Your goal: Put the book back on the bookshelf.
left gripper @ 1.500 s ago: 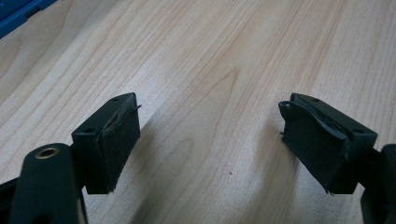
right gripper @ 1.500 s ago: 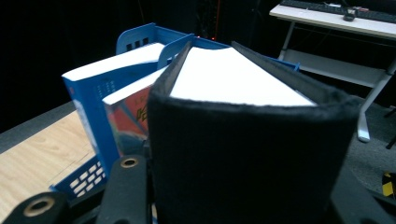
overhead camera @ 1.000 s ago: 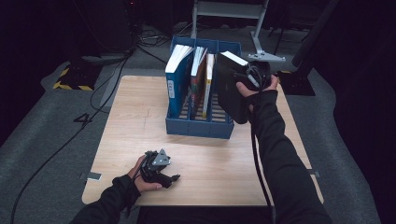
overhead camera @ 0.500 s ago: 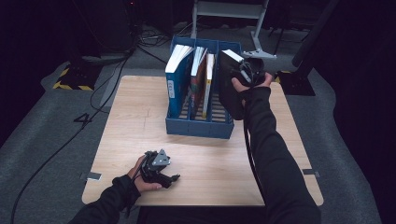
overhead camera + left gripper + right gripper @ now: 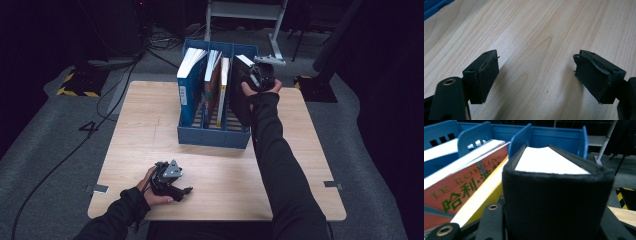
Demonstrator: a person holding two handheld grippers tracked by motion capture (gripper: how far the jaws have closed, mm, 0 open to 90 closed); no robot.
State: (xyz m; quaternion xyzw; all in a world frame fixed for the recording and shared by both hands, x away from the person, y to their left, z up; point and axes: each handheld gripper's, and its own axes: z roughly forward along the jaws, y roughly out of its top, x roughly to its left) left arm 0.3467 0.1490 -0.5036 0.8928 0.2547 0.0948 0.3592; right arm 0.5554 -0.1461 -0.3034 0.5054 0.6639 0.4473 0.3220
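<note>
While the left gripper [image 5: 167, 181] rests open-jawed on the pale wooden table [image 5: 150, 125], a book goes in.
Right gripper [image 5: 260, 77] clamps the thick black-covered book [image 5: 556, 195] inside the blue plastic file rack's [image 5: 212, 137] rightmost slot.

The high view looks forward and down from above the near edge of the desk [image 5: 150, 115], taking in all of it. The left gripper view sits close over bare wood, facing the rack [image 5: 434, 6]. The right gripper view looks from very close along a black book [image 5: 554, 192] into that rack [image 5: 559, 135], which the high view shares [image 5: 212, 137].
</note>
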